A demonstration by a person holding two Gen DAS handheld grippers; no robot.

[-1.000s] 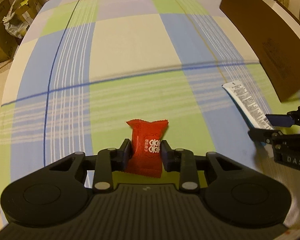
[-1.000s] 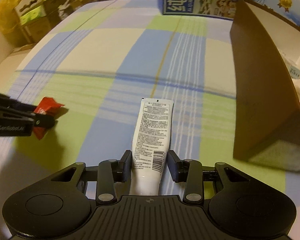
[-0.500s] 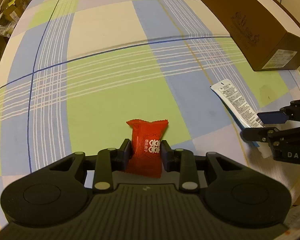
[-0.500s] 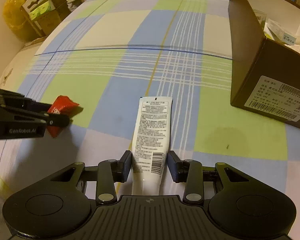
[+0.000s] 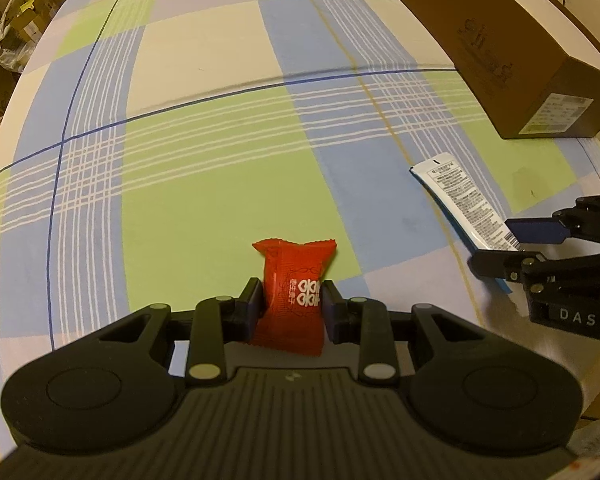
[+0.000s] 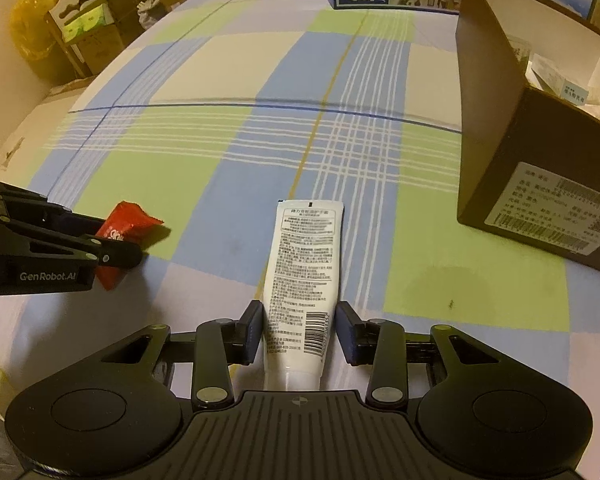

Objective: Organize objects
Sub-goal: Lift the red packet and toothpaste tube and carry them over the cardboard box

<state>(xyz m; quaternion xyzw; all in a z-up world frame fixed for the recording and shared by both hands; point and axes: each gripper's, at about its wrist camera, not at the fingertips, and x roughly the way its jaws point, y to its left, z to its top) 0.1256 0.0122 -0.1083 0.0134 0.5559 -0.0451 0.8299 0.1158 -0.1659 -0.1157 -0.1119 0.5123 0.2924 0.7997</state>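
Red crinkled film wraps the candy packet (image 5: 294, 292), which sits clamped between the fingers of the left gripper (image 5: 291, 300), raised clear of the checked cloth on the surface (image 5: 204, 128). The jaws press on the packet's middle, with its frilled top edge sticking out ahead of them. It looks very light and soft; the film is probably slick, so a hold across the padded middle seems safer than one on the thin sealed ends, and hard squeezing could crush whatever is inside.

Further right, the white tube (image 6: 302, 276) lies between the fingers of the right gripper (image 6: 300, 330), its flat crimped end pointing away and its cap end back toward the gripper body. The left pad seems to touch the tube's side, while a thin gap shows at the right pad, so whether the jaws are truly pressing on it cannot be told; nor is it clear if the tube is lifted or resting on the cloth. The tube should be heavier than the candy, pliant in the body and stiffer near the cap, so the lower part by the barcode, where the jaws stand now, is a reasonable place to hold it.

At the far right stands the brown cardboard box (image 6: 496, 128), open at the top. Pale papers or packets show inside it, too indistinct to name. It is the likely place for both things, though that is only a guess from the task.
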